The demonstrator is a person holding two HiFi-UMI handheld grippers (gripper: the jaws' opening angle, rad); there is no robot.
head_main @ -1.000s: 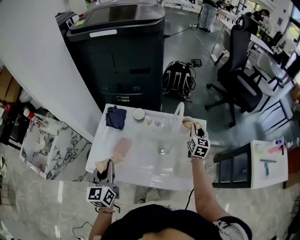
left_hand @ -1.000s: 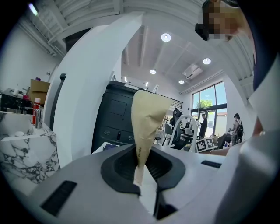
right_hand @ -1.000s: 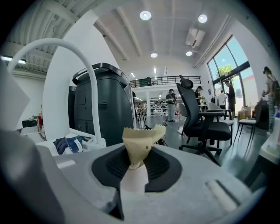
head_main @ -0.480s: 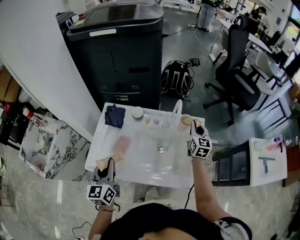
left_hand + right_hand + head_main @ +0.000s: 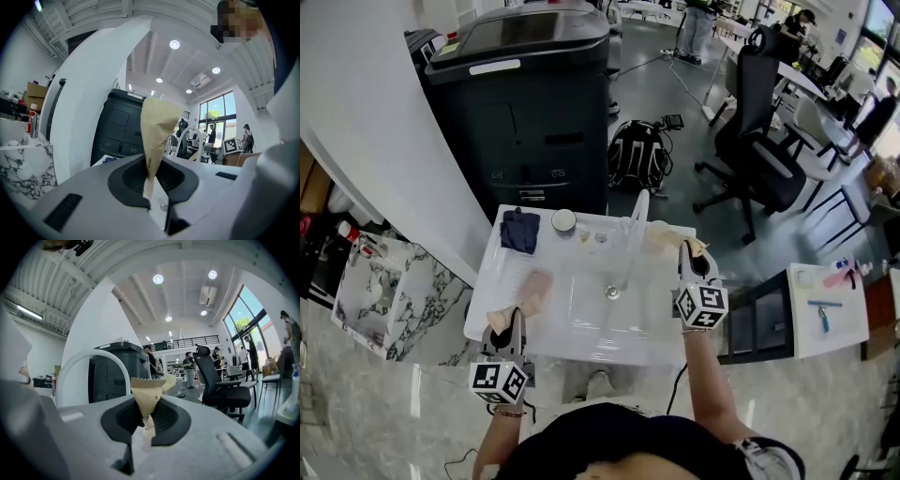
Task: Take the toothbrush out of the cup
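Right tongs [image 5: 695,247] just closed near cup [image 5: 660,234], no toothbrush visible between

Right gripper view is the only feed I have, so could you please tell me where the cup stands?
Observer: The head view shows a peach cup at the back right of the sink, close beside the right gripper. That gripper's jaws have just been closing, and nothing shows between them.
Operator: Thank you. Where is the left gripper?
Observer: The left gripper hangs over the sink's front left corner, with its jaws shut on nothing.
Operator: Does anything else lie on the sink?
Observer: A dark blue cloth lies at its back left corner.
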